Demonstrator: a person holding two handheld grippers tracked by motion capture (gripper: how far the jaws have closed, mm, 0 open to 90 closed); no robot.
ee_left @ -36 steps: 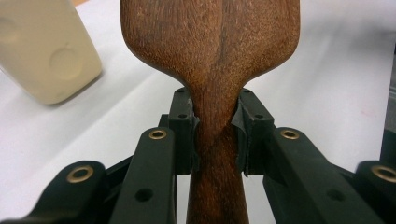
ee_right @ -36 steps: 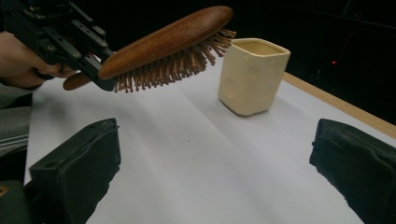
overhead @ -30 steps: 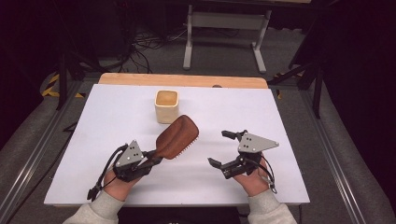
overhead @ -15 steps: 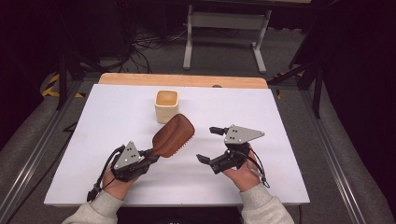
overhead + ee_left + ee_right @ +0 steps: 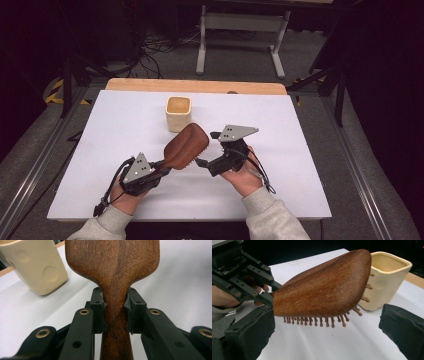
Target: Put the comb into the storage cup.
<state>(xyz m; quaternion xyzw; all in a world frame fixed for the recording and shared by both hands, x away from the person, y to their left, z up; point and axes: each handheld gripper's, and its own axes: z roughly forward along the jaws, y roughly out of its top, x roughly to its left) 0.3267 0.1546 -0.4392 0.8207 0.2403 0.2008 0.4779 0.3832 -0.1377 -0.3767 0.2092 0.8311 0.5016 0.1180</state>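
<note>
A brown wooden hairbrush (image 5: 186,146) hangs just above the white table, bristles down. My left gripper (image 5: 161,166) is shut on its narrow handle (image 5: 116,315), one pad on each side. The brush head (image 5: 324,287) points toward a cream square cup (image 5: 178,112), which stands upright just beyond it. My right gripper (image 5: 207,149) is open beside the right edge of the brush head. Its two pads (image 5: 249,335) stand wide apart, and the bristles (image 5: 319,322) hang ahead of the gap, apart from them. The left gripper (image 5: 244,282) and its hand are at the far side in the right gripper view.
The white table top (image 5: 300,130) reaches a wooden strip (image 5: 200,86) at its far edge. Cables and a grey metal stand (image 5: 240,30) are on the dark floor behind. The cup (image 5: 32,267) sits close to the left of the brush head.
My right gripper has moved left across the table to the brush head, its jaws still open. The left gripper holds the brush in nearly the same place.
</note>
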